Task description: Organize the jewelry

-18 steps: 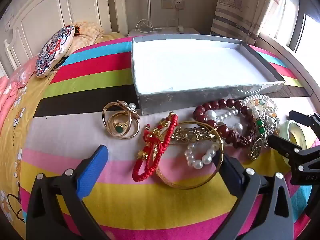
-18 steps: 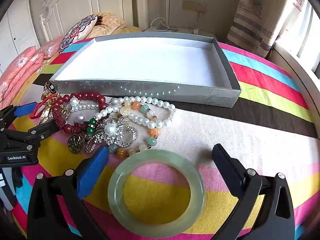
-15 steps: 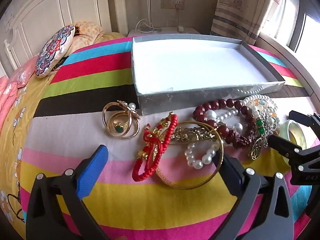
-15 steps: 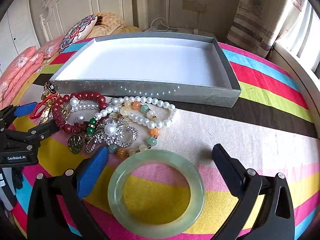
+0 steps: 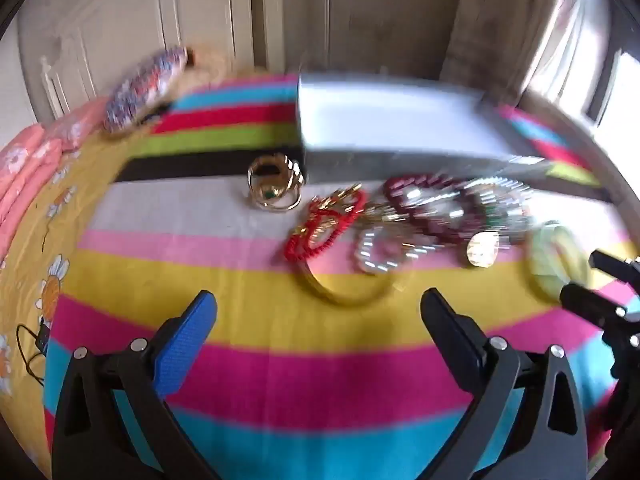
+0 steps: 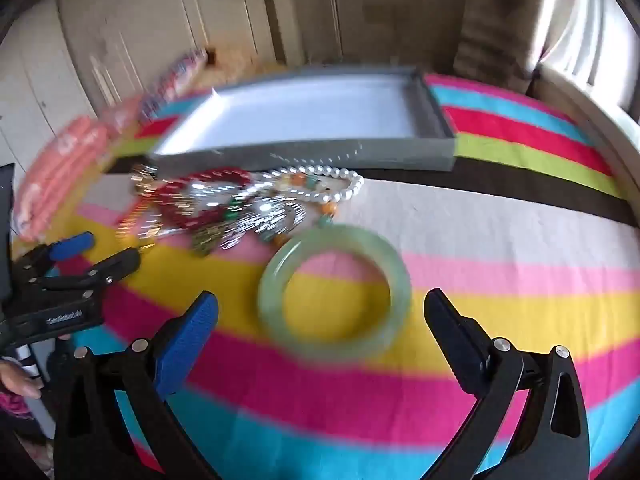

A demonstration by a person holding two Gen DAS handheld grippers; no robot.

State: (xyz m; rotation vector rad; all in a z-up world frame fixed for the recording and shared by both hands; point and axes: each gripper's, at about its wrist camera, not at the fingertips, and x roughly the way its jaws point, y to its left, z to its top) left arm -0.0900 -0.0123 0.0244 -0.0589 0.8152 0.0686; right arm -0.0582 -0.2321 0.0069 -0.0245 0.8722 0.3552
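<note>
Hand-held gripper [image 6: 320, 316] spread, empty; smooth round jade bangle [image 6: 334, 294] lies on striped cloth [image 6: 500, 240].

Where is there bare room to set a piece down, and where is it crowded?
The gray tray shows a bare white floor. The bedspread right of the jade bangle is bare too, as is the stretch left of the gold rings. Along the tray's front wall the tangled bracelets crowd together.

Motion blur smears the bead pile [image 5: 448, 208].
</note>
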